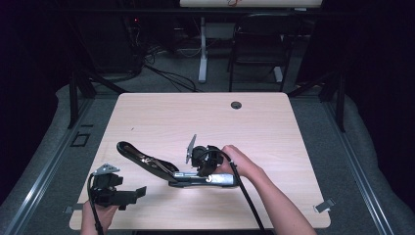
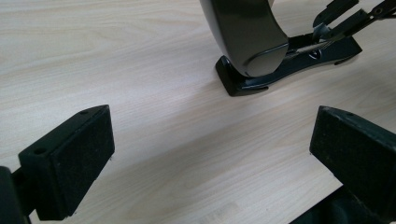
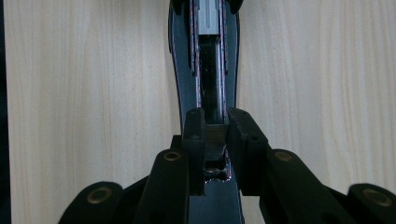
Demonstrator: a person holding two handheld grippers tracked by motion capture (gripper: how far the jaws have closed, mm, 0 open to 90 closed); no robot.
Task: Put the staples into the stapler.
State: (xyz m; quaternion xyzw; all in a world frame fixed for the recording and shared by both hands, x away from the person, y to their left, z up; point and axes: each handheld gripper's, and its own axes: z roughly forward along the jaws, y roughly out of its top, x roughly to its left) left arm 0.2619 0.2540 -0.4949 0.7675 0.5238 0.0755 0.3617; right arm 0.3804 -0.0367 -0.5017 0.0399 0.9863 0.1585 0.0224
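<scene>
High view: a large black stapler (image 1: 161, 169) lies opened out across the lower middle of the counter (image 1: 264, 122), its top arm swung up toward the left of the frame, which leaves the staple channel exposed. The right claw (image 1: 198, 161) is pinching the narrow inner part of that channel (image 3: 212, 135), pads pressed on either side, probably to work the staple track while the base rests flat. The left claw (image 1: 134, 195) waits spread wide at the lower left, just off the raised arm's tip (image 2: 252, 46), seemingly ready to steady it.
</scene>
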